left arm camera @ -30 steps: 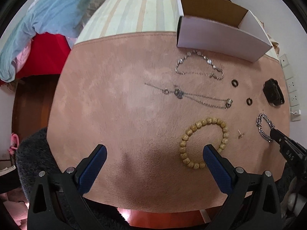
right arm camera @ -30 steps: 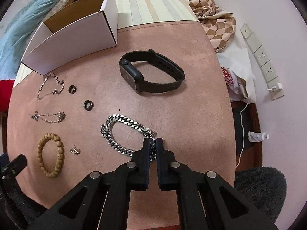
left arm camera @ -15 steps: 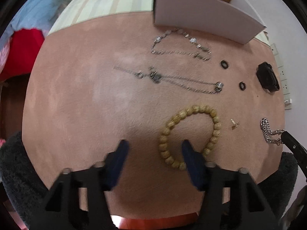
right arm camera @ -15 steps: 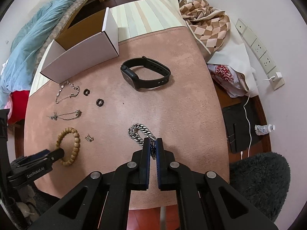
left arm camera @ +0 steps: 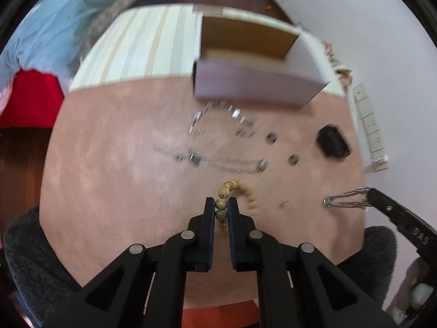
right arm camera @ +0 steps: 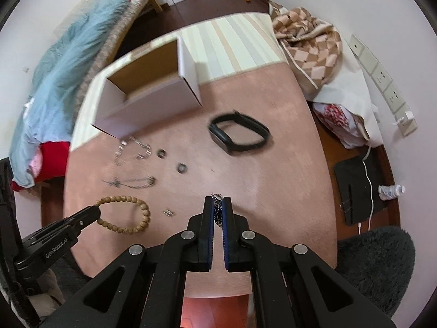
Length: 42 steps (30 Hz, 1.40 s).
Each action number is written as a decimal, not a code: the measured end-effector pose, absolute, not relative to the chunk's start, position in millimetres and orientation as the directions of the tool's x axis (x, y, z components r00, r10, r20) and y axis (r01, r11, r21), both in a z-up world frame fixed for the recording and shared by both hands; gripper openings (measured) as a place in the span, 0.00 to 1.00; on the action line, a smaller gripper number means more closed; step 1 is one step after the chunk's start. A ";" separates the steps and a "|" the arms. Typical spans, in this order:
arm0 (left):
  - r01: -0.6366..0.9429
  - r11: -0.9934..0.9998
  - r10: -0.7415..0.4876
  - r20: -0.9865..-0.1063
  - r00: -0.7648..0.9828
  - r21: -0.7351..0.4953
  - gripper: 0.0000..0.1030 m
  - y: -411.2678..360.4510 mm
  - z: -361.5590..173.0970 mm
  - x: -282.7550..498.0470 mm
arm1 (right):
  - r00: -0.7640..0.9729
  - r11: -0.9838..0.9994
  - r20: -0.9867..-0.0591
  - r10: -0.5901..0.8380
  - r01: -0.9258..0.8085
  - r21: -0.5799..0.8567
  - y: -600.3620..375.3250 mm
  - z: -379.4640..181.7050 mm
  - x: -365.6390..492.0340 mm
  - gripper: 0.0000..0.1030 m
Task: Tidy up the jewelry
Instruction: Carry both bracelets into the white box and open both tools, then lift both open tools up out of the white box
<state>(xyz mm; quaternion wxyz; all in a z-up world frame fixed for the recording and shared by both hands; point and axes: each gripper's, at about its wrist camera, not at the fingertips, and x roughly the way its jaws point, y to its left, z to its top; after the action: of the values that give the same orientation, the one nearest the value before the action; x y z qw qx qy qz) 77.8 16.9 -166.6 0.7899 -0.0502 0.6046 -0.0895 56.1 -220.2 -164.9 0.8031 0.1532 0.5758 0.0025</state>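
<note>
Box [right arm camera: 147, 101] sitting at mat's [right arm camera: 273, 109] far edge; necklaces [right arm camera: 133, 150], rings [right arm camera: 181, 167] lying before it, watch [right arm camera: 237, 135] to their right, earring [right arm camera: 168, 213] lying nearest.

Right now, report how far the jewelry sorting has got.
Done: nothing shows inside the white box. In hand: left gripper shut on the bead bracelet; right gripper shut on the silver chain bracelet. Left on the mat: two necklaces, two dark rings, small earring, black watch.
</note>
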 end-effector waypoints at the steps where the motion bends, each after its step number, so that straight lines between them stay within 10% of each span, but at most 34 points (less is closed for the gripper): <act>1: 0.084 0.978 -0.207 -0.942 0.265 -0.192 0.06 18.2 -168.7 78.1 | 0.346 0.951 -0.918 0.193 0.163 0.262 -219.0 -158.4 58.8 0.05; 17: 0.173 0.942 -0.332 -0.866 0.374 -0.286 0.06 2.9 -86.1 194.1 | 0.481 0.950 -0.831 0.277 -0.006 0.313 -179.4 -66.0 172.9 0.05; 34: 0.062 0.967 -0.255 -0.938 0.233 -0.248 0.16 15.5 -142.1 308.2 | 0.250 0.965 -0.933 0.260 -0.030 0.260 -160.1 -144.6 300.3 0.05; 37: 0.052 0.979 -0.206 -0.944 0.258 -0.199 0.70 18.1 -139.4 308.8 | 0.251 0.970 -0.938 0.238 -0.019 0.241 -166.1 -146.9 296.8 0.22; 42: 0.045 0.992 -0.128 -0.936 0.329 -0.119 0.75 22.6 -133.0 293.6 | 0.270 0.991 -0.953 0.136 -0.021 0.136 -172.2 -145.9 280.5 0.69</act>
<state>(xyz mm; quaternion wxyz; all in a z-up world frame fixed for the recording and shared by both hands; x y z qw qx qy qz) 293.6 22.6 -133.0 0.8143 -0.0356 0.5770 -0.0531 280.5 -172.2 -145.9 0.7953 0.0478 0.6023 0.0495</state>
